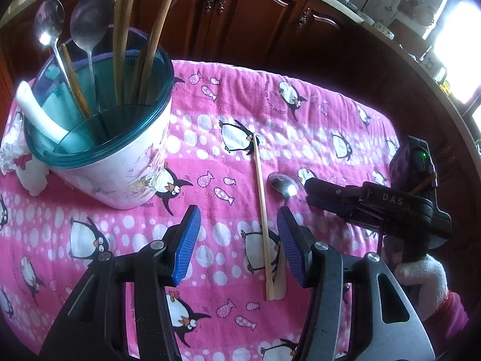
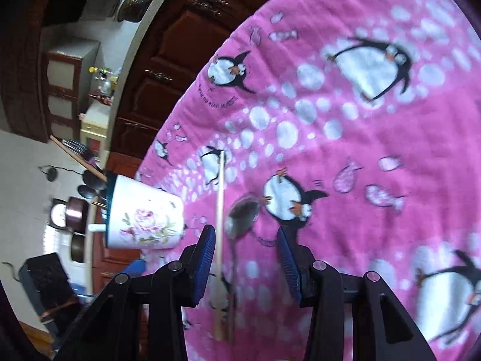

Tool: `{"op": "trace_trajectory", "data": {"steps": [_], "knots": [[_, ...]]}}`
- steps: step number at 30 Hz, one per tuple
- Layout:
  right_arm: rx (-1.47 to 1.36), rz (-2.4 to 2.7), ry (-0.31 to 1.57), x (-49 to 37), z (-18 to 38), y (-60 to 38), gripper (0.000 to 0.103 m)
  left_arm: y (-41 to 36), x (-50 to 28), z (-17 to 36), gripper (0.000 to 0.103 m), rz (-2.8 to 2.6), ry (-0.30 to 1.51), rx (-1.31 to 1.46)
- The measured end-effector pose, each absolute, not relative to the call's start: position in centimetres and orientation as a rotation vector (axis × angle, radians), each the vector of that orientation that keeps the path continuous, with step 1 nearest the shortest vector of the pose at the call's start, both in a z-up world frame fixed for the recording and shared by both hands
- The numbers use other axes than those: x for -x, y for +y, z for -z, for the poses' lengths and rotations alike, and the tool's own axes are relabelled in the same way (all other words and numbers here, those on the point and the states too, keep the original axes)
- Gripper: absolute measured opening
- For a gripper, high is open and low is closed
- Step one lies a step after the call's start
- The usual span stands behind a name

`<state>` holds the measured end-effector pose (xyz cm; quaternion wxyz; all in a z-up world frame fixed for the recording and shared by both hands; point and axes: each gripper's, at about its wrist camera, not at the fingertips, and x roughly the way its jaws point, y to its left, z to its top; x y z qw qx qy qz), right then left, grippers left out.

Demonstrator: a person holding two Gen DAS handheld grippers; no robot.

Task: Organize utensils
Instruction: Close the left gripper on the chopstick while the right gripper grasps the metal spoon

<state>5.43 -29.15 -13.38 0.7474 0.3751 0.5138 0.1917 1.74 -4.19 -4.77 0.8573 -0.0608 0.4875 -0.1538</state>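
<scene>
Left gripper (image 1: 239, 240): jaws spread wide, nothing clamped. Wooden stick (image 1: 262, 210) flat on pink penguin cloth (image 1: 345, 114), just inside the right-hand pad, running away ahead. Metal spoon (image 1: 282, 186) beside it, ahead of that pad. Utensil holder (image 1: 120, 162), loaded with spoons and wooden utensils, ahead to the left. Right gripper (image 2: 246, 258): jaws apart, empty, straddling stick (image 2: 220, 210) and spoon (image 2: 240, 216) on the cloth.

On the towel (image 1: 300, 126) in front of you, the utensil holder (image 1: 120, 162) stands at the far left, with spoons (image 1: 49, 27) and wooden utensils (image 1: 123, 30) upright in it. To its right a wooden stick (image 1: 261, 198) lies on the towel, and a spoon (image 1: 282, 185) lies just right of that.
</scene>
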Motion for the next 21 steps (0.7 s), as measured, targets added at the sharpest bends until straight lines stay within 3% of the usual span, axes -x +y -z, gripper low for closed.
{"op": "trace_trajectory", "data": {"steps": [5,9,14,15,21], "knots": [[-0.906,-0.426,1.119,-7.0,14.6,-28.7,0.031,-4.6,-2.6,5.3,0.053,0.316,1.037,0.124],[-0.906,-0.413,1.12,-7.8,15.1,-28.4,0.013,-5.1,-3.1,5.7,0.053,0.313,1.045,0.115],[-0.887,-0.423,1.084,-7.1,14.4,-29.4,0.008,-5.8,-4.1,6.0,0.052,0.301,1.054,0.114],[-0.881,-0.421,1.075,-6.9,14.1,-29.8,0.001,-6.0,-4.4,6.1,0.053,0.298,1.056,0.115],[-0.857,-0.403,1.069,-5.3,13.4,-32.8,0.001,-7.9,-6.4,6.8,0.052,0.297,1.076,0.131]]}}
